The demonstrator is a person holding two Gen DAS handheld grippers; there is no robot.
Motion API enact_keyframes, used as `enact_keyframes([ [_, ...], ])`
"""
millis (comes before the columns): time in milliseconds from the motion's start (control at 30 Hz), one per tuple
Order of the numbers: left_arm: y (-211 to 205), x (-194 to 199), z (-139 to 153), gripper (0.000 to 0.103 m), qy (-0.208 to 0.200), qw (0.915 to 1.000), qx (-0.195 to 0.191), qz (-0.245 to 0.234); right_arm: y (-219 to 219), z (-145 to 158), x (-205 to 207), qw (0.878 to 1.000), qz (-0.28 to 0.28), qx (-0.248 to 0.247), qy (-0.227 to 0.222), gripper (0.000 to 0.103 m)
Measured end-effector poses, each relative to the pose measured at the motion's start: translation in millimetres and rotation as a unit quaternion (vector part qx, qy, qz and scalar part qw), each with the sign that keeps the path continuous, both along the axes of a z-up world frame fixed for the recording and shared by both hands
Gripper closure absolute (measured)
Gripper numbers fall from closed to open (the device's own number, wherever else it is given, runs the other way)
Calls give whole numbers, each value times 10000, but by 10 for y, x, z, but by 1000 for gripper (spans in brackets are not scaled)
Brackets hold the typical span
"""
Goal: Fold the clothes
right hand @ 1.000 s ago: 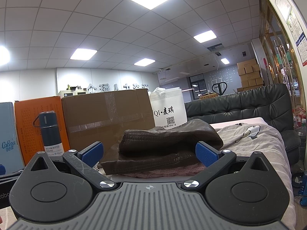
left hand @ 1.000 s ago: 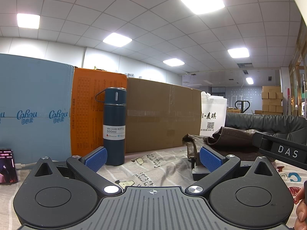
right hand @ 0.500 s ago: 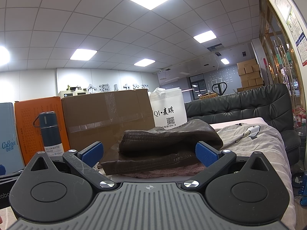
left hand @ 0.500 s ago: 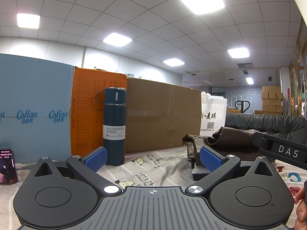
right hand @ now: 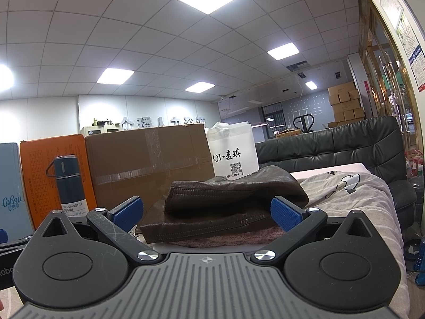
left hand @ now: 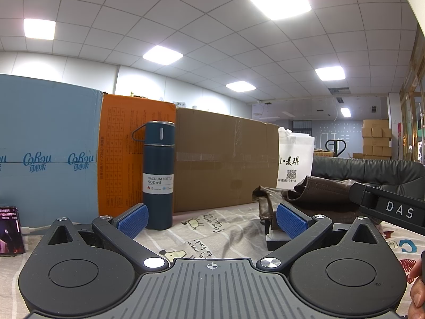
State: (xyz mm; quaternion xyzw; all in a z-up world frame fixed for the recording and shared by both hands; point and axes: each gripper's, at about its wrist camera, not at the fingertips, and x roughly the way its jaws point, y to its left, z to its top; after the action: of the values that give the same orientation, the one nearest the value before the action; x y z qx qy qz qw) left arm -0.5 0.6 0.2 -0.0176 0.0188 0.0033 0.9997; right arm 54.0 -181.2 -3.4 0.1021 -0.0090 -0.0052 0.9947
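Both your grippers are wide open and hold nothing. The brown jacket sits at 12 o'clock in front of your right gripper, on top of a pink knit. From your left gripper it is at 2 o'clock. Reach in low, grab one edge with each gripper, and keep away from the blue bottle.

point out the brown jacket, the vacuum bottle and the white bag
jacket (right hand: 233, 194), right wrist view, top folded layer
bottle (left hand: 158, 170), left wrist view, body by the label
bag (right hand: 233, 148), right wrist view, printed front
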Motion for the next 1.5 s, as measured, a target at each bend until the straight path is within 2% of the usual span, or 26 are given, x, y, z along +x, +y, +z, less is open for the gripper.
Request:
enact_keyframes([
  [400,-18,-52,4,0,-135,9999,18,103,-28,-3,4,10000,79,59,-2,0],
  [833,-11,-49,11,0,-132,9999,56,62,1,0,1,9990,451,20,-12,0],
  [1100,30,-107,21,0,-268,9990,-72,363,-102,-11,-5,9977,538,420,-13,0],
  [1500,-3,-286,47,0,-762,9958,-17,511,-244,-22,-134,9872,1075,1099,-425,0],
])
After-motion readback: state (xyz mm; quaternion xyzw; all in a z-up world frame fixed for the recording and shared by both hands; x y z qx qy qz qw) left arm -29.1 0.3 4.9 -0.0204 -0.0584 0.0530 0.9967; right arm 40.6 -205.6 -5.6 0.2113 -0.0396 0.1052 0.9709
